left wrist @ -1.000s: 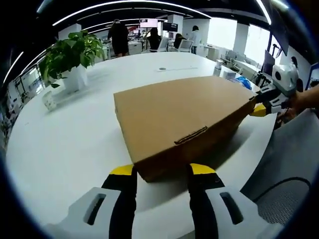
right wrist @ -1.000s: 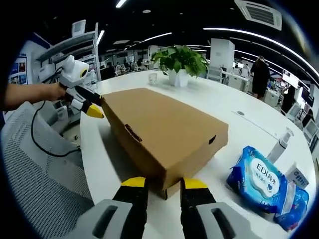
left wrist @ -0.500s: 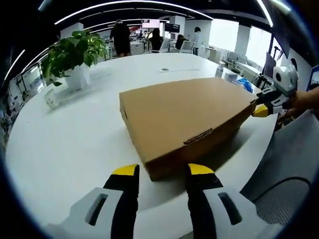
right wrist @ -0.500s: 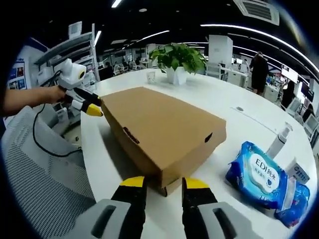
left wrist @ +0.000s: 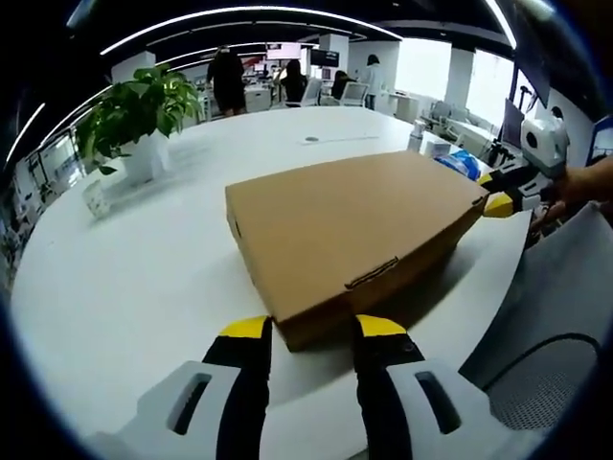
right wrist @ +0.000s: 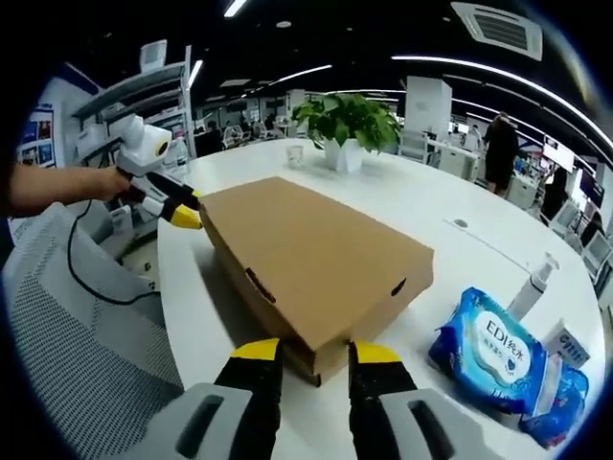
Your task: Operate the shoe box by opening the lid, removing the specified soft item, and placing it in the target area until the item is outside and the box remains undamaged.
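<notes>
A closed brown cardboard shoe box lies flat on the white table, its lid down and a tab slot on its long side. My left gripper is open, with one near corner of the box between its yellow-tipped jaws. In the right gripper view the same box runs away from my right gripper, which is open and straddles the opposite corner. The right gripper, held by a hand, meets the box's far corner in the left gripper view. The left gripper touches the far corner in the right gripper view.
A potted plant and a small cup stand at the far left of the table. A blue wipes pack and a slim bottle lie right of the box. A grey mesh chair sits at the table's edge. People stand in the background.
Both views have shifted a little with the hands. The box stays closed in the same spot, and each gripper keeps its place at its own corner.
</notes>
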Demonstrator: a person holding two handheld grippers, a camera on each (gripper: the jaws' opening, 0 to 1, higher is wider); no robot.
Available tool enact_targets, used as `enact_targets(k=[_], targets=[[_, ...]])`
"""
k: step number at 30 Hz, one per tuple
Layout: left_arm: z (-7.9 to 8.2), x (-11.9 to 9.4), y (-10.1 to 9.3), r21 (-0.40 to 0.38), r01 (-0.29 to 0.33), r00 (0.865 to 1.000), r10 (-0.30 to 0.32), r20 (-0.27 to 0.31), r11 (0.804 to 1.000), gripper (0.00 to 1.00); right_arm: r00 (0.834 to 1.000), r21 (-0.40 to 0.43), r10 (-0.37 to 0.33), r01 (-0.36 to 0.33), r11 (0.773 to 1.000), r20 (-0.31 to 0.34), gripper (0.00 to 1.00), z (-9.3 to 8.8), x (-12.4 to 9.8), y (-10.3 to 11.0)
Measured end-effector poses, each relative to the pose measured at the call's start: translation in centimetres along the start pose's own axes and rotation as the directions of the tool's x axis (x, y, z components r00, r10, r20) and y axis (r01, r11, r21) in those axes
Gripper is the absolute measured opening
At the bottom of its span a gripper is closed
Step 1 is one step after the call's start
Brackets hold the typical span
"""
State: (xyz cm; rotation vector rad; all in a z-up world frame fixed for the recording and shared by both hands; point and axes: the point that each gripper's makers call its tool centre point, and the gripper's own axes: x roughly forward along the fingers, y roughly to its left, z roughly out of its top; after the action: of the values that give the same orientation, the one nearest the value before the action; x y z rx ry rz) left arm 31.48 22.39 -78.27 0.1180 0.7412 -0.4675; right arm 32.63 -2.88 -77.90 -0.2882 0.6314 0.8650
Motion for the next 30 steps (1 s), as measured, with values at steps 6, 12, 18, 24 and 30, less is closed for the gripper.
enact_targets(k=[6,12,18,24,30], targets=[[-0.2,0.5,0.2,-0.002,-0.005,1.0,0.005,-0.016,1.0,0.33,1.0,0.006,-0.006,0.006,1.0,-0.013,0.24,-0.5,0.5,-0.1],[0.3,1.1,0.7,-0.012,-0.013,1.0,0.013,-0.016,1.0,0.32,1.0,0.008,-0.008,0.008,1.0,-0.012,0.24,-0.2,0.8,-0.5],[1.3,2.1,1.2,-0.014,-0.013,1.0,0.013,-0.016,1.0,0.32,1.0,0.007,-0.019,0.019,1.0,-0.013,0.24,0.5,1.6,-2.1],[2.6,3.4,1.9,-0.014,-0.008,1.0,0.008,-0.023,1.0,0.32,0.999,0.008,-0.027,0.027,1.0,-0.017,0.24,1.1,2.3,-3.5],[3.8,4.6,2.4,-0.009,-0.004,0.999,0.004,-0.037,1.0,0.32,0.999,0.013,-0.037,0.037,0.999,-0.019,0.24,1.7,3.1,-5.1]])
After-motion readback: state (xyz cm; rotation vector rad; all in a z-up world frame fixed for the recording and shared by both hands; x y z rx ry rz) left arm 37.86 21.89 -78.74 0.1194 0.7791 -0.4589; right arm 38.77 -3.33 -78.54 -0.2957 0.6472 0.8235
